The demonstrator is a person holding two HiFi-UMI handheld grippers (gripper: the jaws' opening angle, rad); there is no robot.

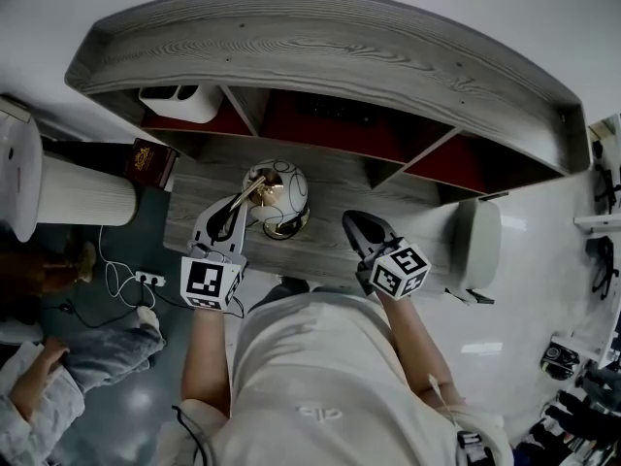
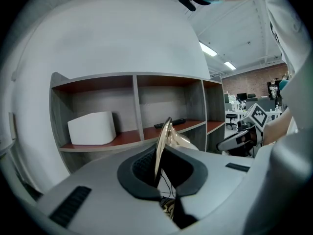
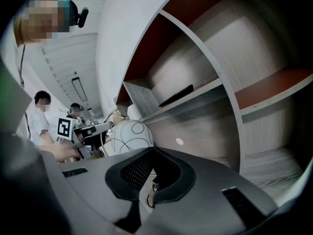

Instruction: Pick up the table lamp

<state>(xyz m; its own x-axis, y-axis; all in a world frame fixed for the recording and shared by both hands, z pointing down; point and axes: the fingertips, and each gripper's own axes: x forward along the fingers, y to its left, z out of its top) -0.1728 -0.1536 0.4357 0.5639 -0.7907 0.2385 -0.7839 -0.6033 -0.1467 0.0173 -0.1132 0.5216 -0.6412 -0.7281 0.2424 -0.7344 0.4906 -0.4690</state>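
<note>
Table lamp [image 1: 281,198], white globe, on counter [image 1: 335,178]: thin gold arm [image 2: 161,143] at lamp's left, pinched between left gripper [image 1: 233,212] fingers. Right gripper [image 1: 354,223] just right of lamp, fingers pressed together, empty.

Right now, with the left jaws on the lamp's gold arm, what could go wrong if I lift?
The left gripper pinches only the thin gold arm; the white globe sits off to one side, so the lamp may swing or slip. The right gripper is shut, empty and apart from the lamp, so nothing would steady it. The shelf unit stands close behind; a swinging globe could hit it.
</note>
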